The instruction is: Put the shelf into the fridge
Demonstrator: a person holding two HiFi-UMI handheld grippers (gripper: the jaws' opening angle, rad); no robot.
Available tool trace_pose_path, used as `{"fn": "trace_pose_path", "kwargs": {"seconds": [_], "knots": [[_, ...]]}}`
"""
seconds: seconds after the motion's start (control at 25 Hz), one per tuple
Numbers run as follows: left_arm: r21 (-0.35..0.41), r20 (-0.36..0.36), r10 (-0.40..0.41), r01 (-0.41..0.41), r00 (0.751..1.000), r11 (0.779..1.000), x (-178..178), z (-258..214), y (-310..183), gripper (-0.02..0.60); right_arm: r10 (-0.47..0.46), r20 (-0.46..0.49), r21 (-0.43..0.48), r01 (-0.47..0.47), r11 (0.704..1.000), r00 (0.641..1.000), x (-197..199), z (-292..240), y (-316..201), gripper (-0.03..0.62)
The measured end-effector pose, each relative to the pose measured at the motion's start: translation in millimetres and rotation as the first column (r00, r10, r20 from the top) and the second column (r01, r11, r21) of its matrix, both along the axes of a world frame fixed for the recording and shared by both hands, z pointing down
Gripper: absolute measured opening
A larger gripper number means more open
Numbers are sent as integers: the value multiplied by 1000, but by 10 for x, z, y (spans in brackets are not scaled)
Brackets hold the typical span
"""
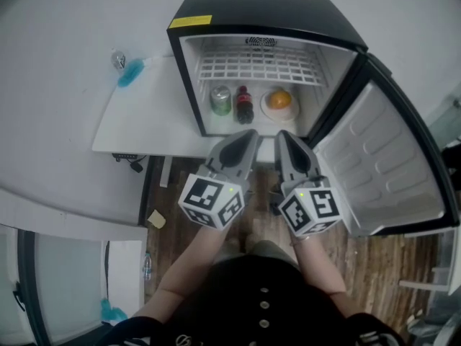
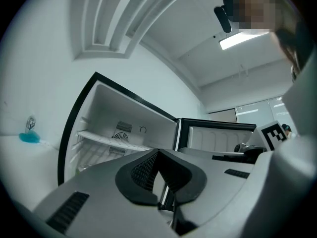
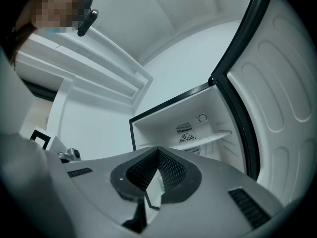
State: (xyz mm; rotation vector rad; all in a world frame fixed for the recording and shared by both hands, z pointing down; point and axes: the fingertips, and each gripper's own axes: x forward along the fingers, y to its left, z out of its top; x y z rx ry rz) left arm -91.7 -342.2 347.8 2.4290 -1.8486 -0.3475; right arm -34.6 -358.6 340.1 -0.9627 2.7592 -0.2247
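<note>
The black mini fridge (image 1: 216, 6) stands open on a white table (image 1: 144, 117). The white wire shelf (image 1: 259, 63) lies level on the rails in its upper part; it also shows in the left gripper view (image 2: 111, 139) and the right gripper view (image 3: 205, 139). My left gripper (image 1: 249, 132) and right gripper (image 1: 282, 134) hover side by side just in front of the fridge's lower opening, apart from the shelf. In their own views the left gripper (image 2: 157, 151) and right gripper (image 3: 158, 149) have their jaw tips pressed together with nothing held.
Under the shelf stand a green can (image 1: 220, 99), a dark bottle (image 1: 244, 104) and an orange on a plate (image 1: 280, 101). The fridge door (image 1: 385, 164) swings open to the right. A blue item (image 1: 131, 72) lies on the table's left. Wooden floor lies below.
</note>
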Motion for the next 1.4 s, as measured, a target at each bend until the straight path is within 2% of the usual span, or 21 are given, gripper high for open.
{"fn": "trace_pose_path", "kwargs": {"seconds": [0.16, 0.28, 0.56, 0.76, 1.08, 1.4], "knots": [[-2, 9, 5, -5, 1000, 1000, 33, 12, 13, 6, -5, -5, 36, 5, 999, 1000, 9, -68, 71, 9], [-8, 28, 8, -8, 1000, 1000, 65, 49, 25, 6, -16, 14, 25, 15, 1000, 1000, 3, -87, 99, 9], [-27, 57, 13, -12, 998, 1000, 74, 141, 13, 6, -18, -9, 49, 18, 999, 1000, -15, -73, 111, 9], [-37, 69, 10, -8, 998, 999, 106, 138, -47, 6, -17, -11, 35, 17, 999, 1000, -48, -6, 64, 9], [-41, 75, 14, -11, 997, 999, 66, 140, -137, 6, -21, -22, 45, 22, 999, 1000, -102, 5, 24, 9], [-31, 60, 28, -26, 998, 999, 70, 89, -174, 6, -6, -75, 88, 13, 996, 997, -144, 10, 12, 9]]}}
